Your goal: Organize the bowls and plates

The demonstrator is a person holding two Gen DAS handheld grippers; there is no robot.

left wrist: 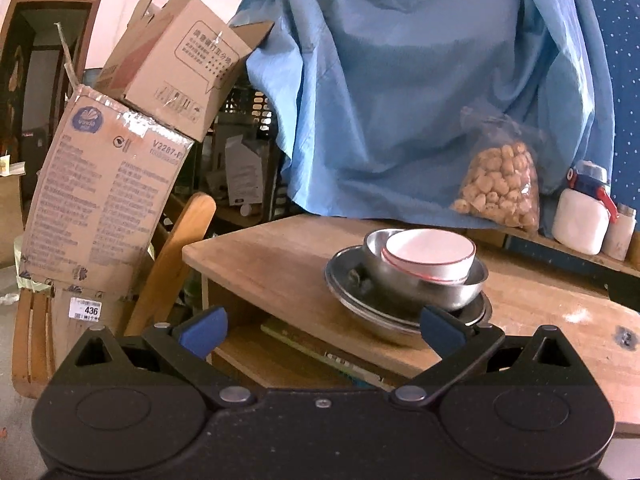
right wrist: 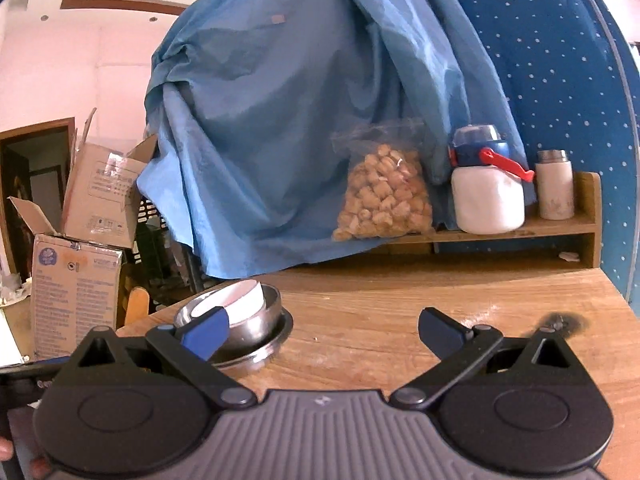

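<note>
A white bowl with a red rim line (left wrist: 430, 254) sits tilted inside a steel bowl (left wrist: 432, 286), which rests on stacked steel plates (left wrist: 352, 298) near the left end of the wooden table (left wrist: 280, 264). My left gripper (left wrist: 322, 330) is open, just in front of the stack and off the table's left front corner, holding nothing. In the right wrist view the same white bowl (right wrist: 244, 302), steel bowl (right wrist: 260, 324) and plates (right wrist: 276, 344) lie at the left, behind the left finger. My right gripper (right wrist: 324, 334) is open over bare tabletop (right wrist: 380, 312), right of the stack.
A blue cloth (right wrist: 280, 140) hangs behind the table. A bag of dried food (right wrist: 384, 196), a white jug with a red latch (right wrist: 488, 188) and a small flask (right wrist: 554, 184) stand on a low wooden shelf (right wrist: 560, 228). Cardboard boxes (left wrist: 108, 184) and a wooden chair (left wrist: 180, 256) stand left.
</note>
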